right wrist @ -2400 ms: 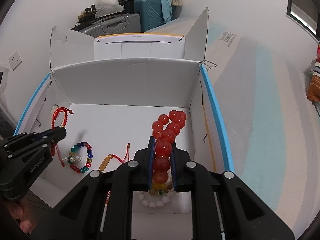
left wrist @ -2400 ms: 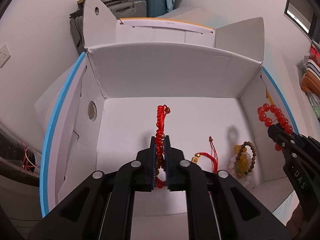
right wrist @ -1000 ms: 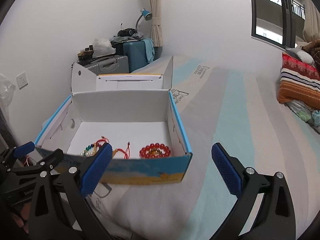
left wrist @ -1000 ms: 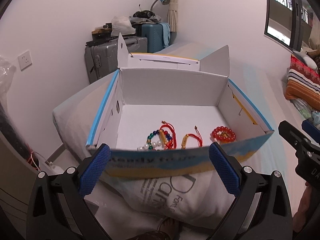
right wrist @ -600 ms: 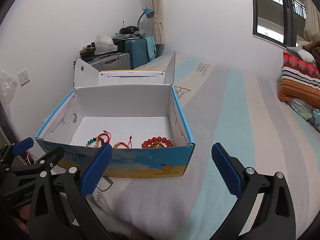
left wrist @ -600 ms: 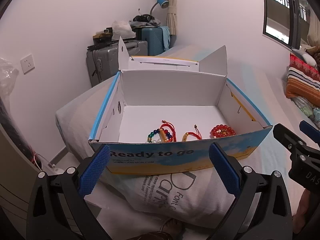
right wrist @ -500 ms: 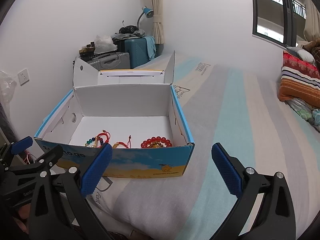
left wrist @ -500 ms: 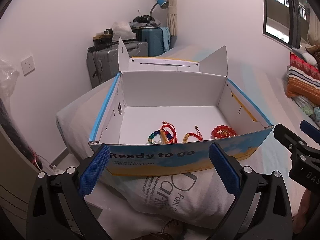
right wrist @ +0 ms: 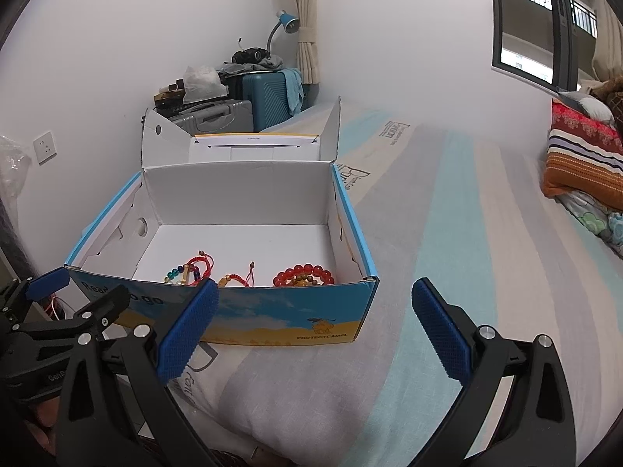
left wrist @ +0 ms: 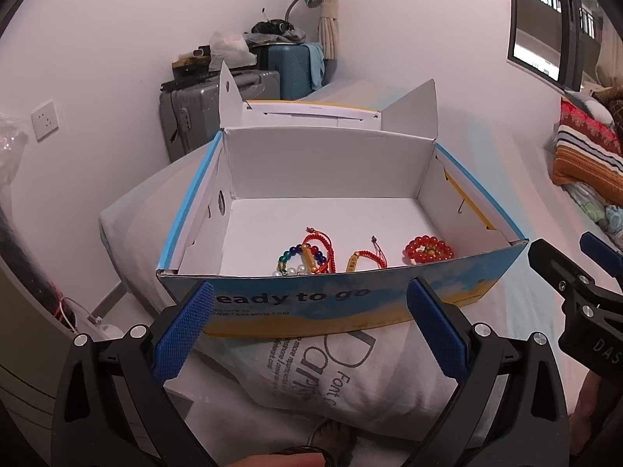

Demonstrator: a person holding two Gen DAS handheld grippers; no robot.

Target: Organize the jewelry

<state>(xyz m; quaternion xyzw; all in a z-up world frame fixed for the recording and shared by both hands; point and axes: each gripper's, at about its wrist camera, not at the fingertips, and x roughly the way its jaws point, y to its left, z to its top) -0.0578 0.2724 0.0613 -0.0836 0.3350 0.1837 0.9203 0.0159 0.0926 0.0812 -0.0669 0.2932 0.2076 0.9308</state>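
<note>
An open blue and white cardboard box point(left wrist: 342, 299) point(right wrist: 288, 319) stands on the bed. Along its near inner edge lie a multicoloured bead bracelet point(left wrist: 300, 258) point(right wrist: 179, 272) with a red cord bracelet point(left wrist: 321, 243) point(right wrist: 202, 262), a red cord bracelet with a gold charm point(left wrist: 366, 258) point(right wrist: 235, 280), and a red bead bracelet point(left wrist: 428, 249) point(right wrist: 303, 276). My left gripper point(left wrist: 309, 330) is open and empty in front of the box. My right gripper point(right wrist: 311, 327) is open and empty, in front of the box's right corner. Each gripper shows at the edge of the other's view.
The box rests partly on a white pillow point(left wrist: 342, 373) at the bed's corner. Suitcases point(left wrist: 218, 97) and a blue lamp point(right wrist: 288, 23) stand behind by the wall. A striped folded blanket point(right wrist: 584, 155) lies at the far right. The striped bedsheet point(right wrist: 467, 272) spreads right of the box.
Both grippers held bracelets over the box, then opened and drew back out of it. The bracelets now lie in the box. In the last half second little has moved.
</note>
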